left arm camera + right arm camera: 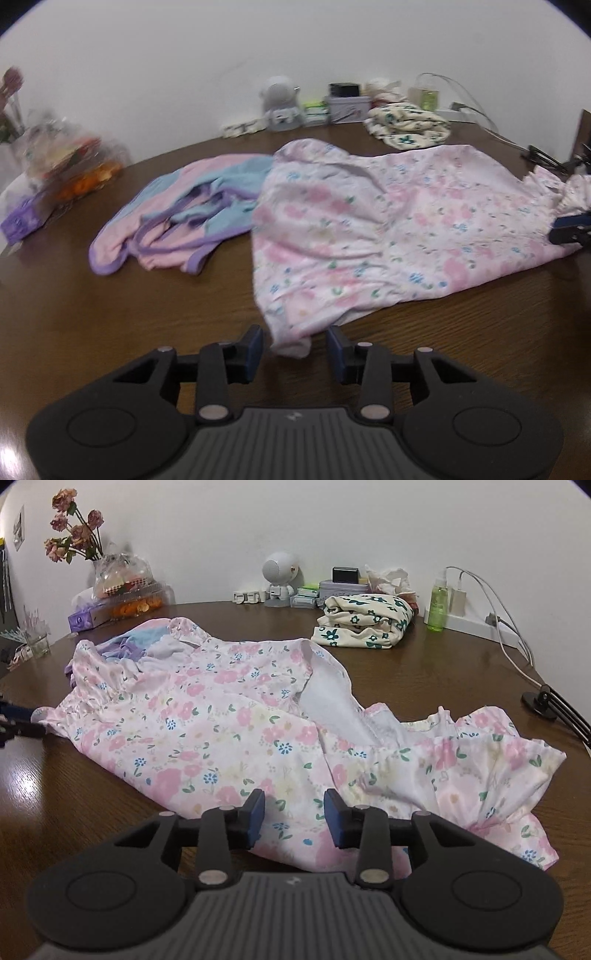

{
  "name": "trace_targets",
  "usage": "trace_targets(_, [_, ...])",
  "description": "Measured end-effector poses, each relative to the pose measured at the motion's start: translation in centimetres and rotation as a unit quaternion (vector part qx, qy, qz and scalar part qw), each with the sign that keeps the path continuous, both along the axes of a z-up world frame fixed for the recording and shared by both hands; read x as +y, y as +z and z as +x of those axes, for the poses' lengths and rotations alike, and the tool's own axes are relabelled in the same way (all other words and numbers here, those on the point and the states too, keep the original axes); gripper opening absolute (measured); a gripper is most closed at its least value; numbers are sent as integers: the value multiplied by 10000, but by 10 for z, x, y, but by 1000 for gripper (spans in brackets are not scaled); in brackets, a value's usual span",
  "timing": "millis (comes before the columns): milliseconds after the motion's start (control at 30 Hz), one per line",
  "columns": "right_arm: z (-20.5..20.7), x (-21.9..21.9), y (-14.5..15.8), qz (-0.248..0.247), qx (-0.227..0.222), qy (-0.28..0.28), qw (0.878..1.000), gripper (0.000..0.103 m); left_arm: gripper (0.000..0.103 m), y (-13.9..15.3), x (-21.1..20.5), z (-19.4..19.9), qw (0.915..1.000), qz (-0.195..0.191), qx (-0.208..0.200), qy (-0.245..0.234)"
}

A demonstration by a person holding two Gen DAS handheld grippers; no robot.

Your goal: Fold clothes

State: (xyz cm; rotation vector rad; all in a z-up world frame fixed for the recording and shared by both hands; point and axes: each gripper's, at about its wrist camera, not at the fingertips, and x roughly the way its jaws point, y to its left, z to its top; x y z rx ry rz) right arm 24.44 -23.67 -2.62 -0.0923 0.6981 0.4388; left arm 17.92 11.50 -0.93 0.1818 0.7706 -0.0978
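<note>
A pink floral garment (369, 229) (221, 731) lies spread and rumpled on the brown wooden table (110, 314). Its near corner lies between the fingers of my left gripper (295, 349), which stands open, the pads clear of the cloth. My right gripper (294, 814) is open too, low over the garment's near hem, fabric showing in the gap. Its tip appears at the right edge of the left wrist view, the right gripper (569, 229). Beyond lie a pink, blue and purple garment (184, 206) (129, 642) and a folded cream flowered garment (364, 622) (406, 125).
Along the wall stand a vase of dried flowers (74, 528), a clear bag of snacks (125, 583), a purple tissue box (83, 620), a small grey robot figure (279, 579), a tin box (343, 587), a green bottle (437, 605) and a cabled power strip (476, 627). A black clamp (554, 705) sits at the right edge.
</note>
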Motion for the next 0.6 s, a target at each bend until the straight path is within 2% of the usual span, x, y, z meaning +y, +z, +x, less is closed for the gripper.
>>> trace_targets(67, [0, 0, 0, -3, -5, 2, 10000, 37, 33, -2, 3, 2, 10000, -45, -22, 45])
trace_targets(100, [-1, 1, 0, -11, -11, 5, 10000, 38, 15, -2, 5, 4, 9999, -79, -43, 51])
trace_targets(133, [-1, 1, -1, -18, -17, 7, 10000, 38, 5, -3, 7, 5, 9999, -107, -62, 61])
trace_targets(267, [-3, 2, -1, -85, -59, 56, 9999, 38, 2, -1, 19, 10, 9996, 46, -93, 255])
trace_targets(367, [-3, 3, -1, -136, -82, 96, 9998, 38, 2, 2, 32, 6, 9981, 73, -118, 599])
trace_targets(433, [-3, 3, -1, -129, -71, 100, 9998, 38, 8, 4, 40, 3, 9964, 50, -137, 838])
trace_targets(500, [-3, 3, 0, -136, -18, 83, 9999, 39, 36, 11, 40, -5, 9957, -25, -180, 910])
trace_targets(533, [-3, 4, 1, -141, 12, 74, 9999, 41, 63, 15, 40, -9, 9954, -60, -207, 939])
trace_targets(567, [-3, 4, 2, -146, 42, 64, 9999, 47, 77, 18, 35, -15, 9957, -55, -312, 869])
trace_targets(600, [-5, 5, 4, -155, 31, 46, 9999, 51, 81, 22, 29, -22, 9959, -51, -417, 798])
